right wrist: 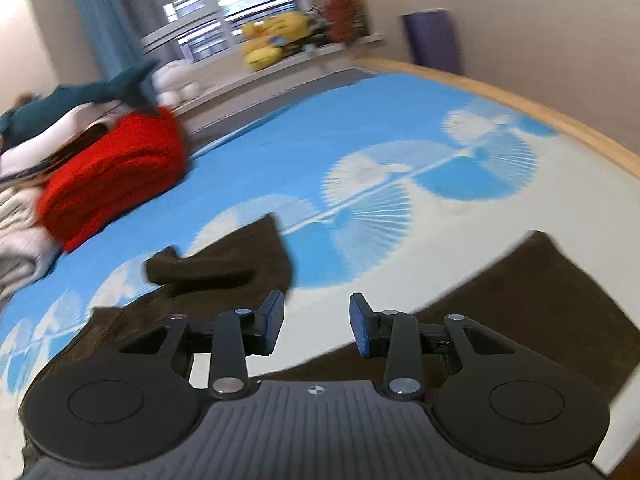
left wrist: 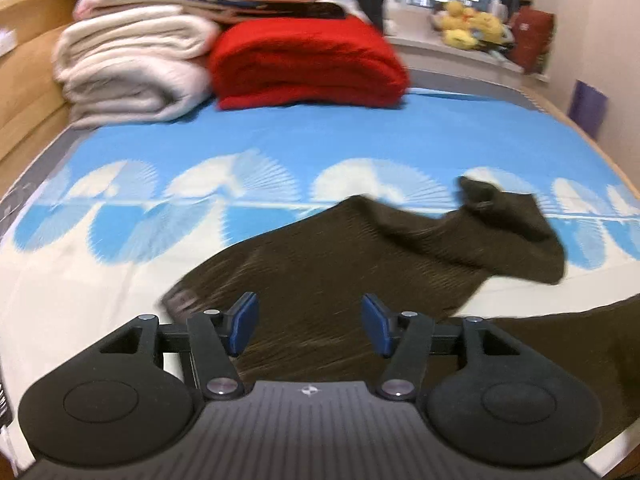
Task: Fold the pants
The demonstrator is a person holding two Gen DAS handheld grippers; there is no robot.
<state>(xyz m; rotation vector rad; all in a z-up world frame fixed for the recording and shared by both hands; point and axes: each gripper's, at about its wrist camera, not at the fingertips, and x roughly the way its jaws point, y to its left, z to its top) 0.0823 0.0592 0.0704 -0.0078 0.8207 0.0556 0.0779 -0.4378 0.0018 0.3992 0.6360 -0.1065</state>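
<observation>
Left wrist view: the left gripper (left wrist: 310, 326), black with blue pads, has its tongs spread wide and pinches nothing. It hangs over the dark brown ribbed pants (left wrist: 360, 256), which lie crumpled on the blue-and-white fan-patterned bedsheet (left wrist: 248, 148). The cloth runs from 6 o'clock, directly beneath the pads, up towards 2 o'clock, where one end is bunched and partly turned over. More of the same brown fabric spreads out at 4 o'clock. At 12 o'clock, well apart from the pants, sits a folded red blanket (left wrist: 308, 64); just beside it at 10 o'clock is a stack of folded cream blankets (left wrist: 132, 68), with white bedding and a dark teal plush piled on top. A yellow plush toy (left wrist: 470, 24) rests on the window ledge at 1 o'clock.

Right wrist view: the right gripper (right wrist: 317, 326) likewise has its tongs spread apart, with nothing between them; bare pale sheet shows in the gap. The dark brown pants (right wrist: 224, 268) lie at 10 o'clock, touching nothing but the bedsheet (right wrist: 320, 132), and a second flat stretch of them fills 4 o'clock. The red blanket (right wrist: 116, 172) is at 9 o'clock, the yellow plush toy (right wrist: 272, 40) at 12 o'clock, and the wooden bed edge (right wrist: 520, 102) curves past 2 o'clock. The picture is motion-blurred.
</observation>
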